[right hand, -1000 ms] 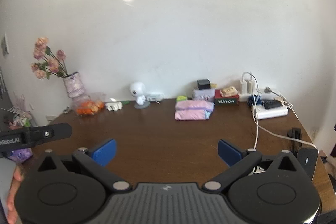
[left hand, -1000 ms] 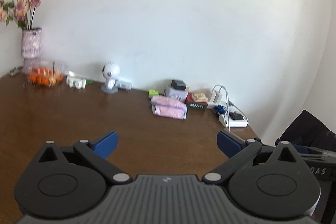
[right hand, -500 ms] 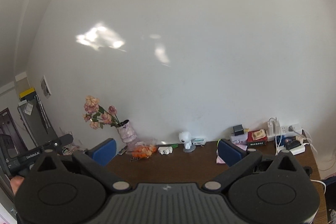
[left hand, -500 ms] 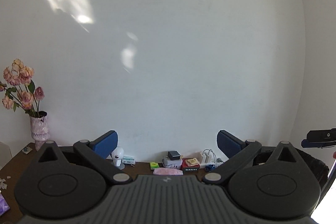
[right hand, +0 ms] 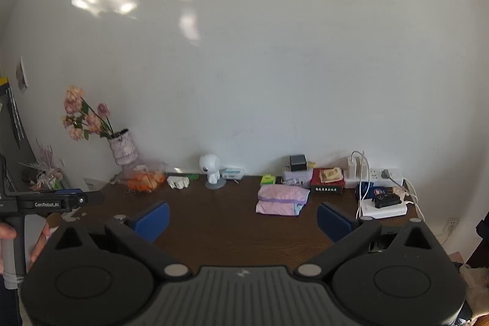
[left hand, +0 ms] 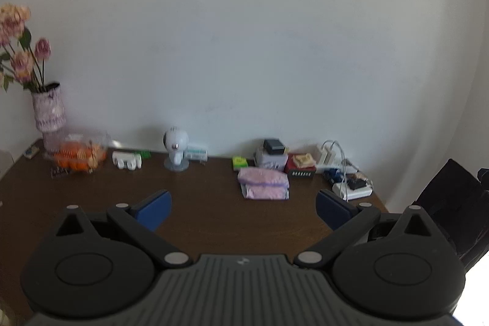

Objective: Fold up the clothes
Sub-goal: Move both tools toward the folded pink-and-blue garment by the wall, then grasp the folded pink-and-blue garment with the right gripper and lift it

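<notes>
Ahead, the folded pink clothes lie far on the brown table, right of centre, long axis left-to-right; the left gripper and right gripper both gape wide, empty, neither clearly nearer

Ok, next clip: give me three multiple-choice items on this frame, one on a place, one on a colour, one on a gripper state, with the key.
1. Where is the pink folded clothes stack?
A. on the table, near the wall
B. on a chair
C. in a gripper

2. Finger pads' colour?
A. red
B. blue
C. yellow

3. The left gripper and right gripper are:
A. both shut
B. one shut
C. both open

Key: A, the stack lies on brown wood before the boxes; B, the pads are blue; C, the jaws stand wide, nothing between.
</notes>
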Demonstrator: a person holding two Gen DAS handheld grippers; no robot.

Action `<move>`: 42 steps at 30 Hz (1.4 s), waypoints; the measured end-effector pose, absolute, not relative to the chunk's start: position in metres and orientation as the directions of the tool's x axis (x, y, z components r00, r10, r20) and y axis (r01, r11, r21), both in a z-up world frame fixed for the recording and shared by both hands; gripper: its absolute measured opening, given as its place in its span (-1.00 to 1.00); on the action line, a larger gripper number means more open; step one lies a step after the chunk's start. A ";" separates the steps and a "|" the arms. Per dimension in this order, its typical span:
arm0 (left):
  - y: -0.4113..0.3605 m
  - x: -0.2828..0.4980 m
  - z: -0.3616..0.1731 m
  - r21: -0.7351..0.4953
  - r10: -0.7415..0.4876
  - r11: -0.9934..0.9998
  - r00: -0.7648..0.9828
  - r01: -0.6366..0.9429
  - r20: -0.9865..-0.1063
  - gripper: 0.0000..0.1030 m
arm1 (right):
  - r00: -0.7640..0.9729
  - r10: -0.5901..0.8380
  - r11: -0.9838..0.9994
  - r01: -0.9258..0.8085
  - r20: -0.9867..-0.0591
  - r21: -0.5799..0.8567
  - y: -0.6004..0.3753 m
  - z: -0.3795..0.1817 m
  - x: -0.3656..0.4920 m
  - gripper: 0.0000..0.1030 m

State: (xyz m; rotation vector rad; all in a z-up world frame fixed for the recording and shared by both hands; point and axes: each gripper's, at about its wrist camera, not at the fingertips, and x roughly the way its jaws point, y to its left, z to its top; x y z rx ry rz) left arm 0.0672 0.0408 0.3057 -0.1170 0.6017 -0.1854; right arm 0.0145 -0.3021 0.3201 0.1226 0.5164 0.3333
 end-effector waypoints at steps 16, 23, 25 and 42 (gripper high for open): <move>-0.003 0.350 0.071 -0.324 -0.270 0.945 0.636 0.033 -0.723 0.82 | 0.652 0.355 0.919 -0.113 -0.670 0.377 -0.297 0.076 0.329 0.59; -0.025 0.421 0.024 -0.356 -0.318 0.932 0.618 0.065 -0.719 0.59 | 0.631 0.370 0.921 -0.150 -0.682 0.360 -0.290 0.015 0.404 0.36; -0.031 0.430 0.014 -0.369 -0.342 0.926 0.605 0.085 -0.719 0.38 | 0.625 0.380 0.918 -0.162 -0.681 0.363 -0.287 0.005 0.418 0.23; -0.009 0.317 0.142 -0.434 -0.491 0.858 0.688 0.275 -0.534 -0.95 | 0.735 0.515 0.853 -0.385 -0.442 0.354 -0.264 0.141 0.301 -0.98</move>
